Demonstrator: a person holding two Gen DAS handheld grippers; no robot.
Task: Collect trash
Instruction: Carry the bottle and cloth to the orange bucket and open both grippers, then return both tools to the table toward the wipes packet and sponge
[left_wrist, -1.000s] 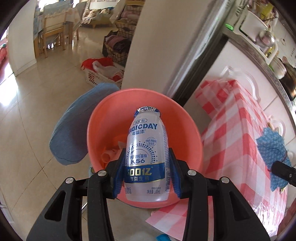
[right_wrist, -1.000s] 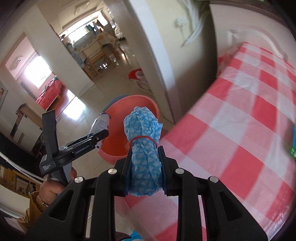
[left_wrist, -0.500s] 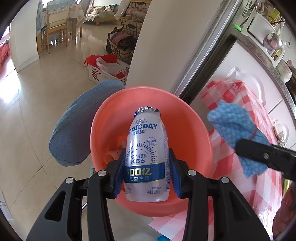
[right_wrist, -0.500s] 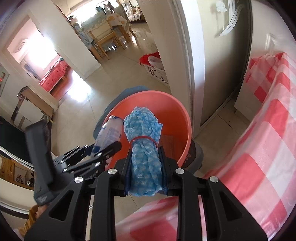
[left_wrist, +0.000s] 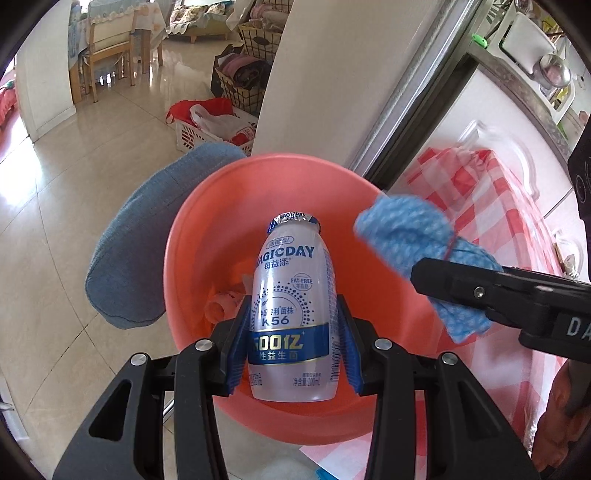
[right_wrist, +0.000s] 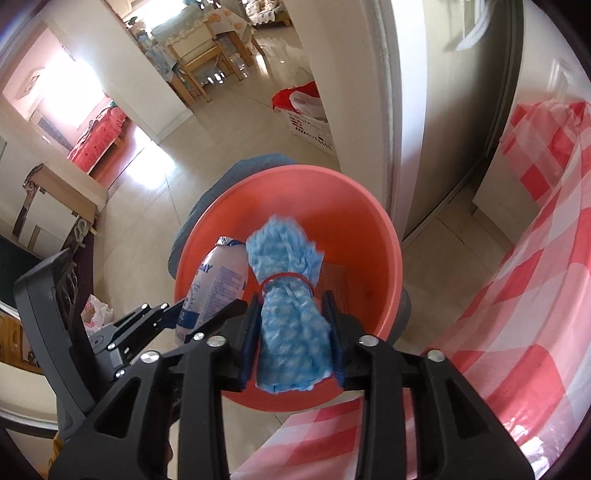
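Left wrist view: left gripper (left_wrist: 293, 345) clamps the drink bottle (left_wrist: 293, 317) over the orange bin (left_wrist: 207, 236); the rim runs clear all round.
Right wrist view: right gripper (right_wrist: 291, 334), jaws just parting, the blue cloth bundle (right_wrist: 290, 310) loose between them above the bin's near edge; checked tablecloth (right_wrist: 517, 332) close on the right.

Orange bin (left_wrist: 295, 177) stands on tiled floor (left_wrist: 74, 192).

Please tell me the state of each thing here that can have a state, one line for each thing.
Bottle: foil seal on, clamped upright in left gripper above the bin.
Blue cloth bundle: tied with red band, between right gripper fingers, which have just been opening.
Orange bin: open, some trash inside.
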